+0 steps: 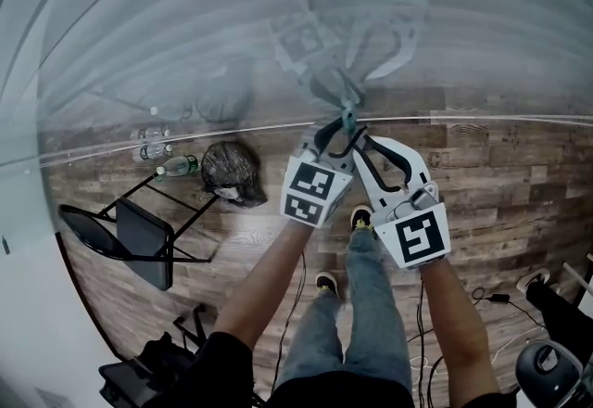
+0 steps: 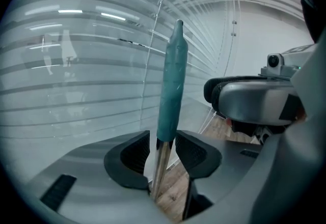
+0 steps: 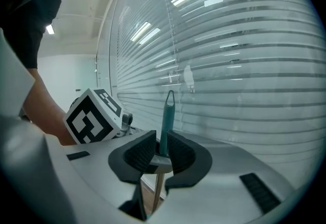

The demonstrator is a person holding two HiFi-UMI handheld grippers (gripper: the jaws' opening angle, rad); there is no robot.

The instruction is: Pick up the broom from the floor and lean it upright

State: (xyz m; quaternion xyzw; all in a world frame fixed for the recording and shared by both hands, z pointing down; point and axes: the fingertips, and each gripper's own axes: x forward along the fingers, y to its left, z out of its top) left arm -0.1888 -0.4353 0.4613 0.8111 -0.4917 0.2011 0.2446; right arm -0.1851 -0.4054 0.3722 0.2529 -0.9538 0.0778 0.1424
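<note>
The broom shows only as its handle, a metal pole with a teal grip (image 2: pixel 172 85) that stands upright close to the striped glass wall. In the head view its teal tip (image 1: pixel 348 116) pokes up between both grippers. My left gripper (image 2: pixel 163 149) has the pole between its pads with a gap beside the left pad, so it is open. My right gripper (image 3: pixel 160 149) is shut on the handle (image 3: pixel 166 116) at the base of the teal grip. In the head view the left gripper (image 1: pixel 335 139) and right gripper (image 1: pixel 363 142) meet at the handle. The broom head is hidden.
A frosted-stripe glass wall (image 1: pixel 185 44) rises right in front. On the wooden floor to the left lie a black folding chair (image 1: pixel 130 235), a dark bag (image 1: pixel 232 172) and plastic bottles (image 1: pixel 176 165). Cables (image 1: pixel 491 295) run at the right. The person's shoes (image 1: pixel 359 216) stand below the grippers.
</note>
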